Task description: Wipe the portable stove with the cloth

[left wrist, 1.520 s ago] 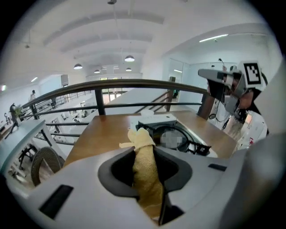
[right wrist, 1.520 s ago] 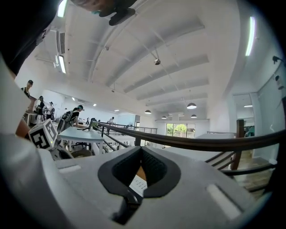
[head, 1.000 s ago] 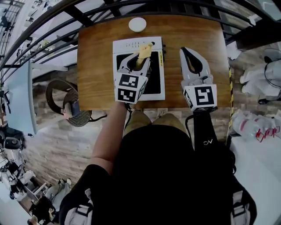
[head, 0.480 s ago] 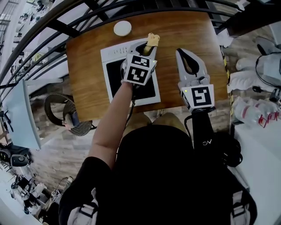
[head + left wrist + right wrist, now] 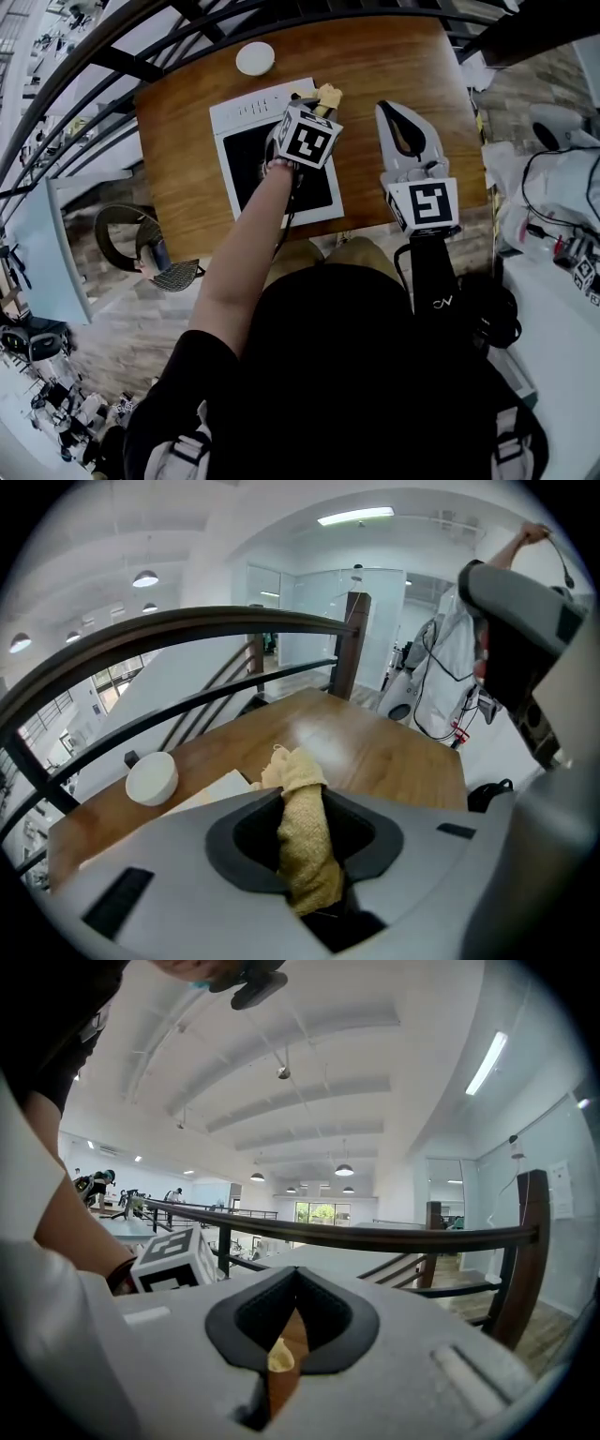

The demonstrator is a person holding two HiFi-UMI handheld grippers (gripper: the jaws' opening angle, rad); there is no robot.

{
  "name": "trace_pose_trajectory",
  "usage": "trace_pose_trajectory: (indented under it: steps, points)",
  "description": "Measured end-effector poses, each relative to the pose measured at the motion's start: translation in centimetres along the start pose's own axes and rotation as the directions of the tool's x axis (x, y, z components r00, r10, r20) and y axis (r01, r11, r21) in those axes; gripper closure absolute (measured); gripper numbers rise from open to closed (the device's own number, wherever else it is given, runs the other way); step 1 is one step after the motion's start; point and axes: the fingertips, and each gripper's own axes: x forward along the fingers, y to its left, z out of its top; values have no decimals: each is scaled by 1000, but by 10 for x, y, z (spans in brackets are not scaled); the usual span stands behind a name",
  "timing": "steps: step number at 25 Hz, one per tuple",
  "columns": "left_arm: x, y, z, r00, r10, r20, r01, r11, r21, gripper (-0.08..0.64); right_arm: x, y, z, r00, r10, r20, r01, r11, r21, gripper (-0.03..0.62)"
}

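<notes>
**Head view.** My left gripper (image 5: pixel 314 101) stands over the portable stove (image 5: pixel 246 117), at the 1 o'clock corner of its white casing. The yellow cloth (image 5: pixel 328 93) pokes out past the jaw tips, over the casing's edge where it meets the wooden table (image 5: pixel 178 141). A second ago this gripper was nearer the middle of the stove. It has since travelled towards 1 o'clock across the black cooking surface (image 5: pixel 242 161). I judge that one wiping stroke has run out at the corner, and that the 9 o'clock half is still to be covered. My right gripper (image 5: pixel 405 117) stays parked at 3 o'clock of the stove, apart from it. A white round disc (image 5: pixel 255 58) lies at 11 o'clock.

**Left gripper view.** The jaws are clamped on the cloth (image 5: pixel 305 841), which stands bunched between them and spills beyond the tips. I cannot tell whether the cloth touches the stove. The disc (image 5: pixel 152 778) lies ahead at 10 o'clock.

**Right gripper view.** The right gripper (image 5: pixel 292 1283) has its jaws brought together at the tips with nothing held. Bare table shows through the gap.
</notes>
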Motion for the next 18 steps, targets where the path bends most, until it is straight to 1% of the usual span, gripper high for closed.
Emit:
trace_pose_trajectory:
  steps: [4, 6, 9, 13, 16, 18]
  points:
    - [-12, -29, -24, 998, -50, -38, 51, 998, 36, 466, 2, 1, 2, 1000, 3, 4, -3, 1000, -5, 592]
    - [-19, -44, -37, 995, -87, -58, 89, 995, 42, 466, 4, 4, 4, 1000, 8, 9, -8, 1000, -9, 592]
    - [-32, -65, -60, 984, -151, -96, 155, 987, 36, 466, 5, 8, 7, 1000, 16, 16, -16, 1000, -15, 592]
    - [-53, -93, -88, 964, -223, -145, 229, 973, 31, 466, 7, 13, 11, 999, 29, 21, -29, 999, -21, 592]
    - [-67, -110, -100, 959, -242, -146, 253, 966, 59, 466, 8, 14, 12, 999, 29, 21, -29, 999, -24, 592]
    - [-75, -116, -100, 957, -258, -134, 268, 962, 61, 466, 8, 16, 13, 999, 30, 23, -29, 999, -25, 592]
